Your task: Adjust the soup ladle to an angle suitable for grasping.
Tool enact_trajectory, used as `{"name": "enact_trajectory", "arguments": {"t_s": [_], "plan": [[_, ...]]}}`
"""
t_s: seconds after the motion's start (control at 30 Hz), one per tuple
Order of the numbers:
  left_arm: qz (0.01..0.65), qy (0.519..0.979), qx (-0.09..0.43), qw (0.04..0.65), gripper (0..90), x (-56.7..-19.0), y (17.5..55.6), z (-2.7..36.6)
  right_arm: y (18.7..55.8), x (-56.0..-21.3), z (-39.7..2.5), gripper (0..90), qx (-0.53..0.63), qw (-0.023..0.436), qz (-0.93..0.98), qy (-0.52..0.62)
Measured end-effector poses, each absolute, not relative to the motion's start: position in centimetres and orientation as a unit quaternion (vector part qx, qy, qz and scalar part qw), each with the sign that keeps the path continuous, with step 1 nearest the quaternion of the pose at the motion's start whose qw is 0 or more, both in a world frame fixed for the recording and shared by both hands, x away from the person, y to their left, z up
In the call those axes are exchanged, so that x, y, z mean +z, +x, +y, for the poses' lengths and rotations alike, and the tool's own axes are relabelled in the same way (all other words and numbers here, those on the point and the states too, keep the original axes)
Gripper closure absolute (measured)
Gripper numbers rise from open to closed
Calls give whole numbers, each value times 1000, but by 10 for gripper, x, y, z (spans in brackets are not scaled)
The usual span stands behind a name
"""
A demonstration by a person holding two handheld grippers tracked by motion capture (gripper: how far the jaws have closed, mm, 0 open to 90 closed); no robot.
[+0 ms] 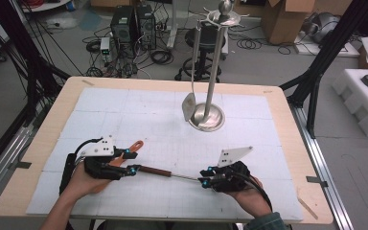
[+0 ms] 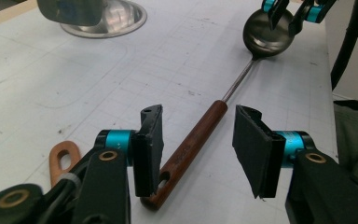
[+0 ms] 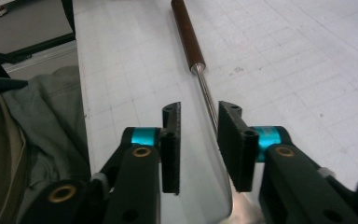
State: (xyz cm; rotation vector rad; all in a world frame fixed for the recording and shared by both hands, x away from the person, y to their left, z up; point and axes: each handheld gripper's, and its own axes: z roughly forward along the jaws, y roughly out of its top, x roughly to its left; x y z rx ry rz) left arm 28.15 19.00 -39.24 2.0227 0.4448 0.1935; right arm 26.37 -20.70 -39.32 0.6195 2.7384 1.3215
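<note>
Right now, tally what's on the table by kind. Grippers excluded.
Ladles with a wooden handle, lying on the mat: 1
Orange-handled utensils lying on the mat: 1
Steel utensil stands: 1
Steel utensils hanging on the stand: 1
Total: 4

a lab: computer towers (image 1: 133,26), floor cables (image 1: 160,56), cardboard boxes (image 1: 287,19), black frame struts (image 1: 328,45).

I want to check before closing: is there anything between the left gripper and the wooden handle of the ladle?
Nothing visible. The left gripper is open, its jaws on either side of the ladle's wooden handle, which lies on the table. A second wooden handle lies beside it, outside the jaws.
</note>
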Motion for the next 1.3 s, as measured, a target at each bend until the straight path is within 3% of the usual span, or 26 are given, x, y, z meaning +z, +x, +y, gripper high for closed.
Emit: {"name": "enact_trajectory", "arguments": {"t_s": [0.2,0.4,1.3], "plan": [[193,835,84,509,487,-391,279,199,273,-388,-193,562,422,28,883,204],[197,832,88,511,451,-390,277,202,280,-383,-179,499,416,30,886,203],[205,829,89,513,374,-393,275,204,306,-381,-135,424,403,27,895,190]]}}
